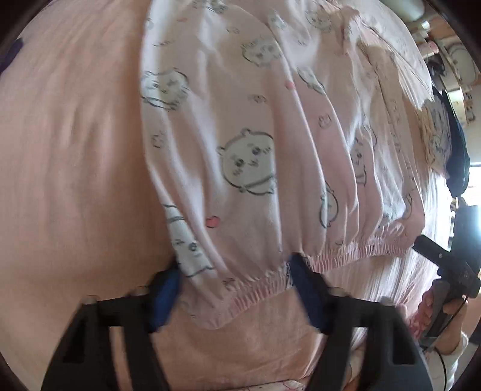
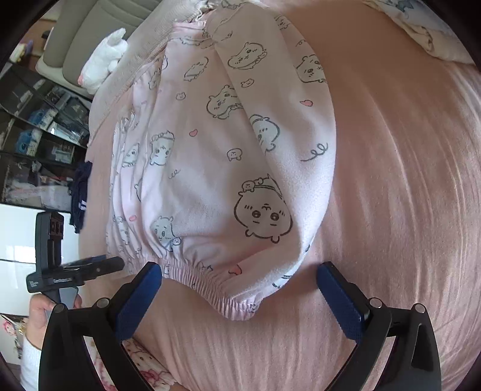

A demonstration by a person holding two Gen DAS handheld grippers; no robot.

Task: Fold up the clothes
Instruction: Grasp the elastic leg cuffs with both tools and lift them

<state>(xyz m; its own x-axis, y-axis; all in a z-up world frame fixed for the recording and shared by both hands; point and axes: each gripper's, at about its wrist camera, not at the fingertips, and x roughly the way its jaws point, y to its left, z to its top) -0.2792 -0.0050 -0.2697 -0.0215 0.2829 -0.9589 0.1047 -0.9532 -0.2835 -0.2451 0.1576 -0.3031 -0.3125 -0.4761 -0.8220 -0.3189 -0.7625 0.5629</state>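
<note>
Pale pink pyjama trousers (image 1: 255, 144) printed with cartoon animals lie on a pink bedsheet (image 1: 69, 150), elastic waistband (image 1: 261, 285) towards me. My left gripper (image 1: 234, 288) is open, its blue-padded fingers either side of the left end of the waistband. In the right wrist view the trousers (image 2: 222, 156) show the waistband (image 2: 210, 285) close to my right gripper (image 2: 240, 291), which is open with its fingers either side of the right corner. The right gripper's body also shows at the right edge of the left wrist view (image 1: 445, 270).
The pink sheet (image 2: 390, 210) spreads to the right. A dark blue garment (image 2: 79, 192) hangs at the bed's left edge. A white plush toy (image 2: 102, 63) and black shelving (image 2: 36, 126) stand beyond. A patterned pillow (image 2: 427, 27) lies top right.
</note>
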